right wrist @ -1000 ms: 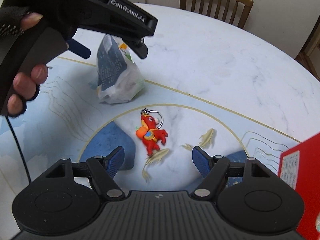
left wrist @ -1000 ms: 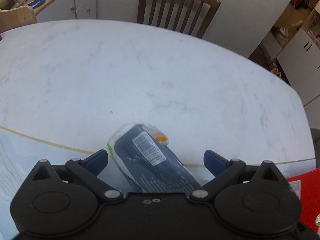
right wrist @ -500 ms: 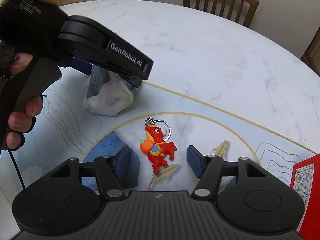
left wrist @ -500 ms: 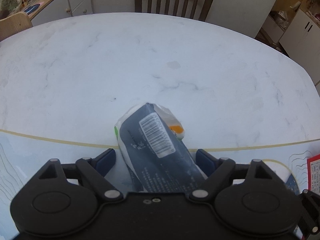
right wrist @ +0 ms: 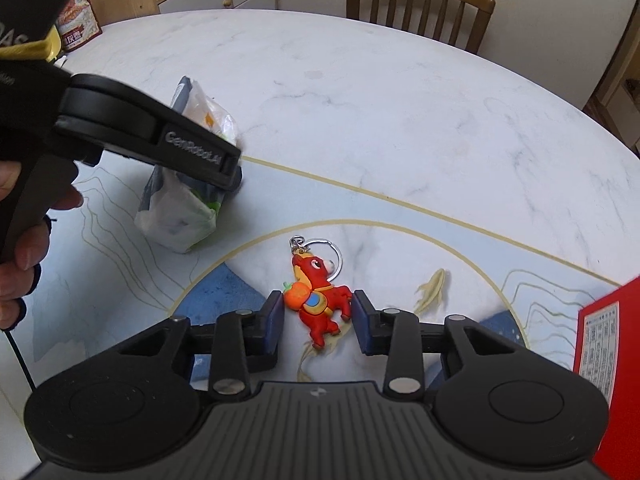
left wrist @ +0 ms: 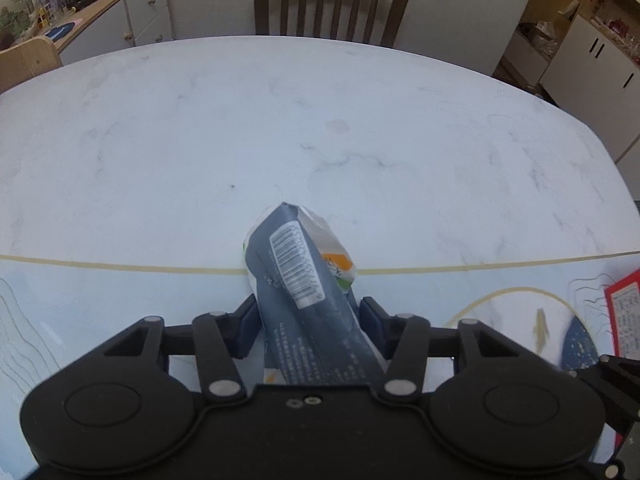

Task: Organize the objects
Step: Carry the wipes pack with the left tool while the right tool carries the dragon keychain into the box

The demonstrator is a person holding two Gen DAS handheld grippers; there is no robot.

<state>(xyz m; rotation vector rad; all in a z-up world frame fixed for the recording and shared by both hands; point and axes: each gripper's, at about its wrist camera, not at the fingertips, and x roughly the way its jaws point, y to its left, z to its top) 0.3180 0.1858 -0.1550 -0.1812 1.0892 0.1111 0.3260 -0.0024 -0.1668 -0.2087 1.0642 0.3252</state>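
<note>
A dark blue and white snack packet (left wrist: 296, 276) with a barcode label stands tilted on the table, and my left gripper (left wrist: 308, 330) is shut on its lower part. In the right wrist view the same packet (right wrist: 184, 208) shows under the left gripper (right wrist: 230, 172), which a hand holds. A red horse keychain (right wrist: 320, 300) with an orange fruit and a metal ring lies flat on the table's blue pattern. My right gripper (right wrist: 318, 320) is shut on it, a blue pad touching each side.
A red box (right wrist: 600, 344) stands at the right edge, also seen as the red box (left wrist: 624, 312). A wooden chair (left wrist: 332, 4) stands behind the round marble table (left wrist: 320, 120). A snack bag (right wrist: 76, 20) stands at the far left, with cabinets behind it.
Both grippers have closed: the left pads now squeeze the packet and the right pads meet the keychain. The right gripper has moved forward over the keychain.
</note>
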